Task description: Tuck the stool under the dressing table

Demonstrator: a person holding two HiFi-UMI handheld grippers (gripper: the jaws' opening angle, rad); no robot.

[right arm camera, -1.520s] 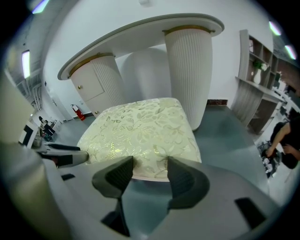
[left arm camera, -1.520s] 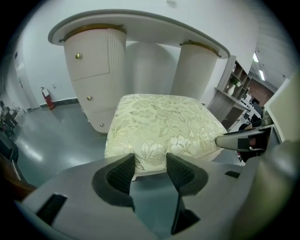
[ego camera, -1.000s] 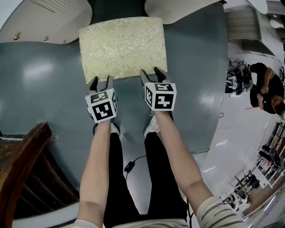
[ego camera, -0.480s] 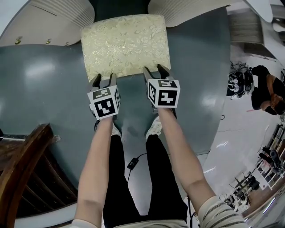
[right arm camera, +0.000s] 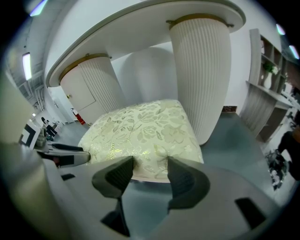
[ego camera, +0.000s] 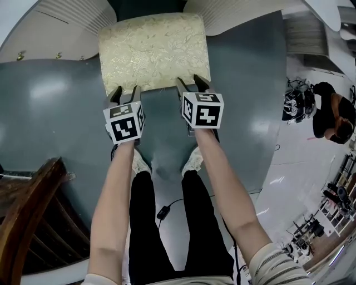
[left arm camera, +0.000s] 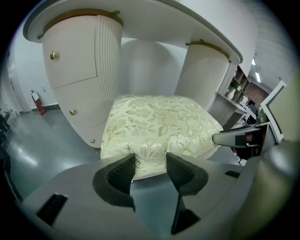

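Note:
The stool (ego camera: 153, 50), with a cream floral cushion, stands on the grey floor, its far end in the gap between the white dressing table's ribbed pedestals (ego camera: 67, 16). My left gripper (ego camera: 123, 94) is open, its tips at the cushion's near edge on the left. My right gripper (ego camera: 192, 84) is open too, at the near edge on the right. In the left gripper view the cushion (left arm camera: 159, 124) fills the space just past the left gripper (left arm camera: 150, 161), below the tabletop (left arm camera: 154, 18). The right gripper view shows the right gripper (right arm camera: 150, 164) against the cushion (right arm camera: 140, 129) beside the right pedestal (right arm camera: 201, 70).
Dark wooden furniture (ego camera: 28, 222) stands at the lower left. A cable (ego camera: 164, 210) lies on the floor behind the person's feet (ego camera: 192, 161). A person (ego camera: 334, 114) sits at the far right near equipment. Shelving (right arm camera: 276, 84) stands right of the table.
Both grippers have moved forward with the stool's near edge, and the stool has slid farther in between the pedestals. Both pairs of jaws stay apart.

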